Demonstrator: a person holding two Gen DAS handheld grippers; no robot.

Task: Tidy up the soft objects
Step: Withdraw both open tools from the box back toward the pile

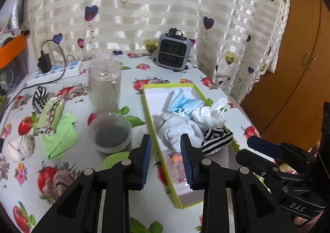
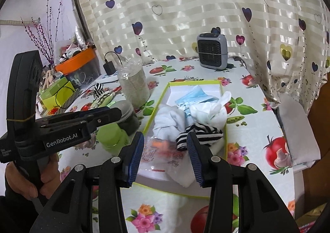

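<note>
Judging from the desk, with both the left gripper (image 1: 166, 158) and right gripper (image 2: 165, 157) seen open and empty, the rolled green-patterned cloth (image 1: 50, 118) at ten o'clock is best pinched mid-roll and carried to the box (image 1: 147, 109) at one o'clock.

We cannot read the print on the plastic packet (image 2: 163, 154) in the lime-edged box (image 2: 223, 150); white socks (image 2: 169, 119) bury the blue face masks (image 2: 193, 97). Clear round tubs (image 1: 111, 134) hide part of a green lid (image 1: 115, 159).
</note>
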